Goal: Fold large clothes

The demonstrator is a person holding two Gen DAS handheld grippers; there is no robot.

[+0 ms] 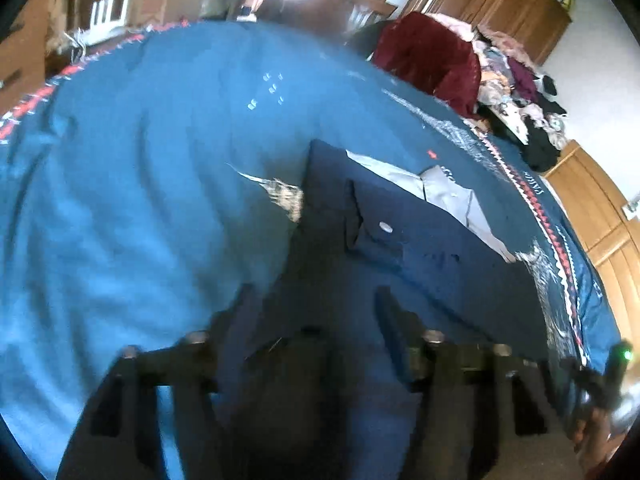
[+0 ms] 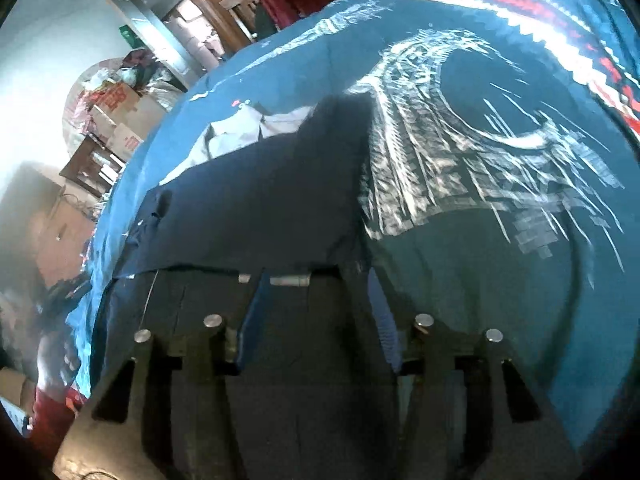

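Note:
A navy shirt with a grey inner collar lies flat on the blue bedspread. My left gripper hovers low over the shirt's near part, open, its fingers spread with dark cloth lying in the gap. In the right wrist view the same navy shirt fills the middle, its near hem running across the fingertips. My right gripper is open at that hem, fingers wide apart, dark cloth lying between them. Blur hides whether either pad touches cloth.
A maroon garment and a heap of mixed clothes sit at the bed's far side, by wooden wardrobes. Cardboard boxes stand beyond the bed. The bedspread's white print lies right of the shirt. A hand shows at the lower right.

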